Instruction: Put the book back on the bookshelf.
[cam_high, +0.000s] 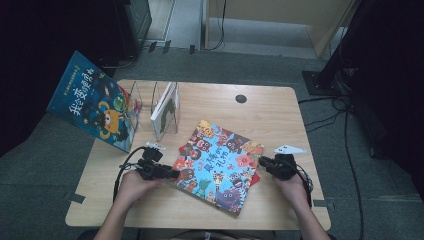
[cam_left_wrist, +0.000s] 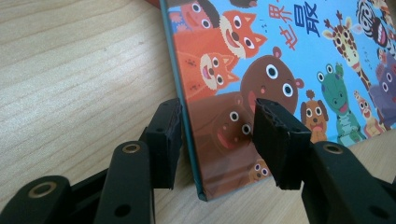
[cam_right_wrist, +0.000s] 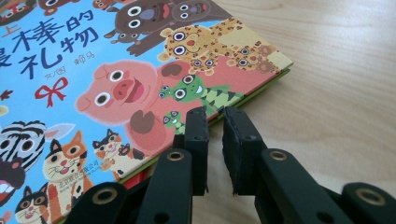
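From the high view, a picture book with a bright blue animal cover lies flat and turned at an angle near the middle of the wooden table. The left gripper sits at the book's left edge, the right gripper at its right edge, each held in one of the person's hands. Far left, a second book leans off the table's corner, and a white book stands in a clear rack beside it.

In the left gripper view, the left gripper straddles the book's spine edge with its jaws well apart. One pad sits over the table beside the edge, the other over the cover, and neither visibly presses, so it is released.

In the right gripper view, the right gripper is nearly clenched, with only a slim gap between the pads. It meets the near edge of the book; whether that edge is pinched I cannot tell.
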